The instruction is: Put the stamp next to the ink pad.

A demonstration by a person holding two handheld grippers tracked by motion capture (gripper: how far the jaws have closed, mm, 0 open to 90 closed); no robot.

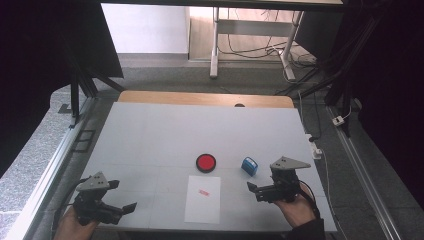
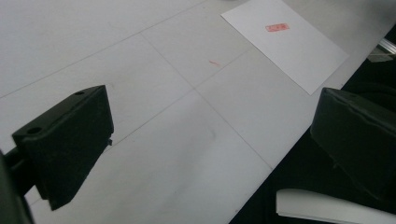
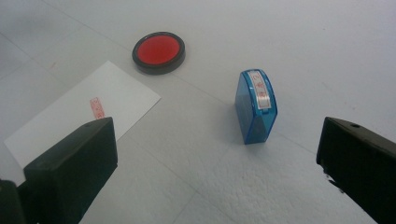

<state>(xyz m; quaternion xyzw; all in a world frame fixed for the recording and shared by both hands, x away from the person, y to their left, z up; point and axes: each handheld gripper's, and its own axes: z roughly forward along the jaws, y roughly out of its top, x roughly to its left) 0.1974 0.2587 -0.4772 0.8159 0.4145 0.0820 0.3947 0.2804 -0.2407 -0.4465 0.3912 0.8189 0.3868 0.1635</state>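
Blue stamp (image 3: 256, 105) between right gripper's (image 3: 215, 168) spread fingers (image 3: 74, 163).

The place looked like a lab or testing room set up for recording. A wide, pale grey work table with a light wooden far edge (image 1: 150, 145) stood on grey speckled carpet (image 1: 30, 150). Black curtains (image 1: 35, 60) hung to the left and right of the table, with black metal frame struts (image 1: 82, 85) beside them. Beyond the table's far edge stood a white-legged desk (image 1: 215, 45) with loose cables (image 1: 250, 50) beneath, and a white power strip (image 1: 316, 149) lay right of the table.
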